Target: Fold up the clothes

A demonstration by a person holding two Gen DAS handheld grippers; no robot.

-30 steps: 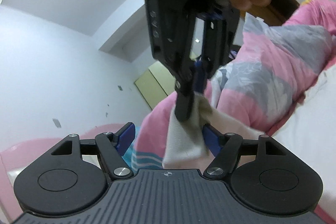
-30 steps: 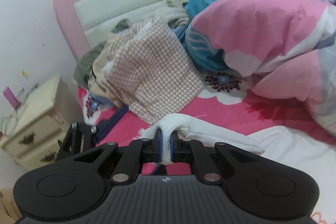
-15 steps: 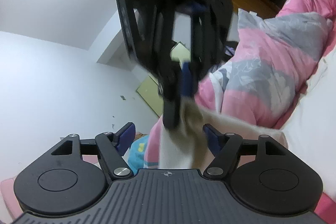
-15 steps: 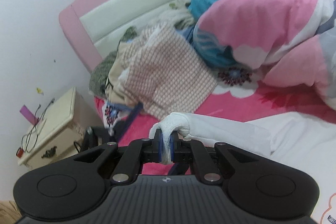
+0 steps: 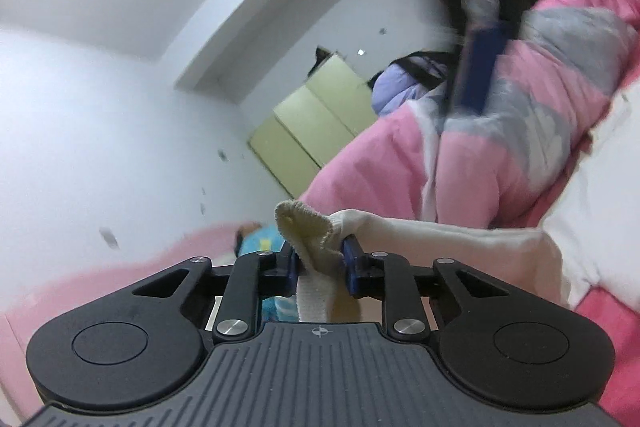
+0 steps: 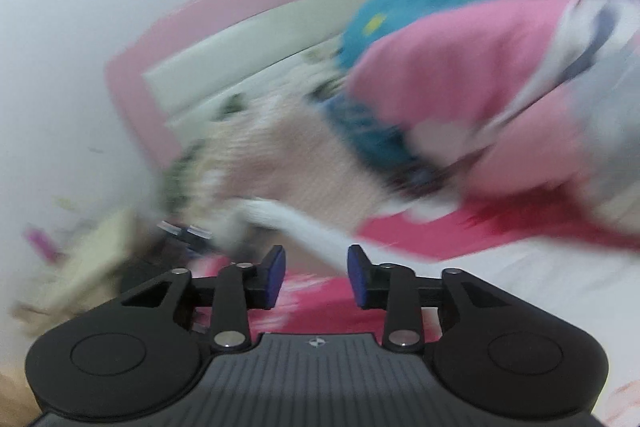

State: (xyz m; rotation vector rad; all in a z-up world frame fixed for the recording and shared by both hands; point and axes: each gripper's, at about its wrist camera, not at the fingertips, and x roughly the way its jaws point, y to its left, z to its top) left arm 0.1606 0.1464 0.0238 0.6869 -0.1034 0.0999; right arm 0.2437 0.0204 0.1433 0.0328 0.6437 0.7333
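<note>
Pinching white garment [image 5: 320, 243] in left gripper [image 5: 320, 259], right gripper [image 6: 316, 273] released

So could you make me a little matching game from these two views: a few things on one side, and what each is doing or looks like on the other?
Things:
1. left gripper
2. right gripper
3. wardrobe doors
4. headboard

States or looks:
A. pale yellow-green
B. open, nothing between its jaws
C. pink rim, white panel
D. shut on the white sock

Pairs: 1-D, 2-B, 3-A, 4-C
</note>
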